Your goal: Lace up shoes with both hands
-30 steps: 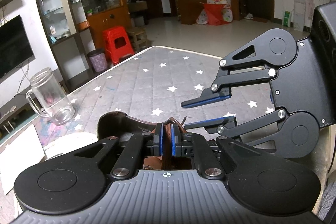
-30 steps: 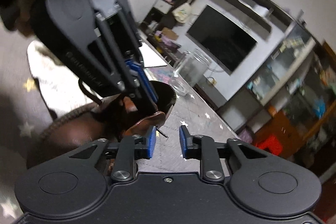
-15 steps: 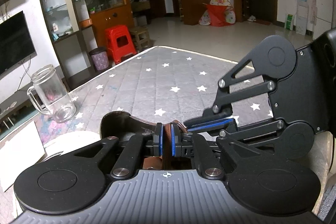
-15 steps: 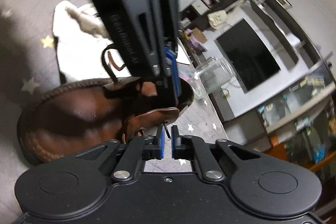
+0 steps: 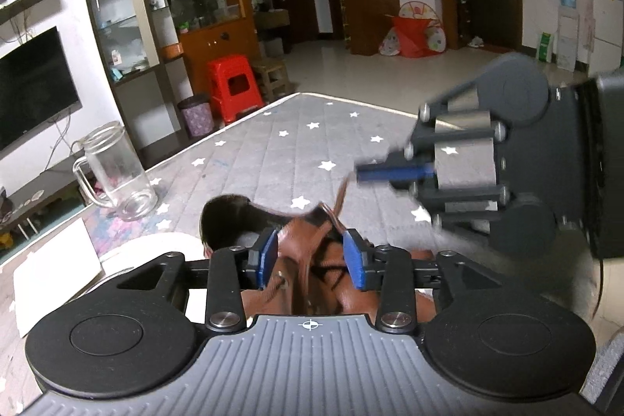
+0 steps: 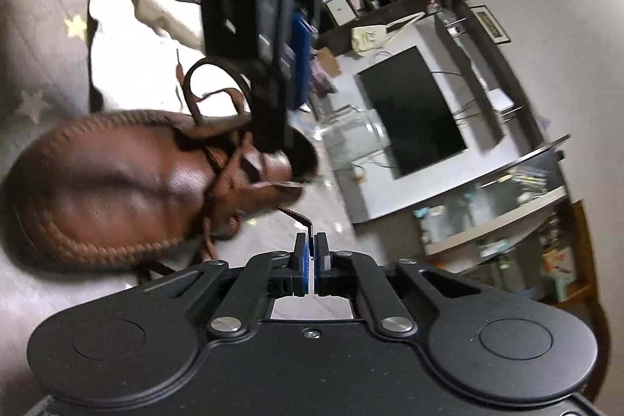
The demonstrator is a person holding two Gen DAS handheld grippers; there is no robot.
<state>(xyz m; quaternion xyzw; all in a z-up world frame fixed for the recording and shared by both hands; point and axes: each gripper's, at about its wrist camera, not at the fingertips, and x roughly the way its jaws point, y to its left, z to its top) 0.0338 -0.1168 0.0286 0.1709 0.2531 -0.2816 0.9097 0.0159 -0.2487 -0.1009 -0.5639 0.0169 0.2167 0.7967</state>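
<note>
A brown leather shoe (image 6: 117, 182) lies on the grey star-patterned cover (image 5: 296, 147). In the left wrist view my left gripper (image 5: 311, 256) is open, its blue pads on either side of the shoe's raised flap (image 5: 300, 240) without pinching it. My right gripper (image 6: 311, 246) is shut on the tip of the brown lace (image 6: 296, 215), which runs back to the eyelets. From the left wrist view the right gripper (image 5: 360, 176) hangs above and right of the shoe, with the lace (image 5: 342, 195) stretched up to it. A loose lace loop (image 6: 202, 80) stands over the far side.
A clear glass mug (image 5: 113, 170) stands left of the shoe near the cover's edge. White cloth (image 6: 128, 65) lies just beyond the shoe, with a white sheet (image 5: 54, 260) at the near left. The far half of the cover holds nothing.
My left gripper has opened and let go of the shoe's flap. The right gripper has shut on the lace tip and drawn away from the shoe, pulling the lace out.
</note>
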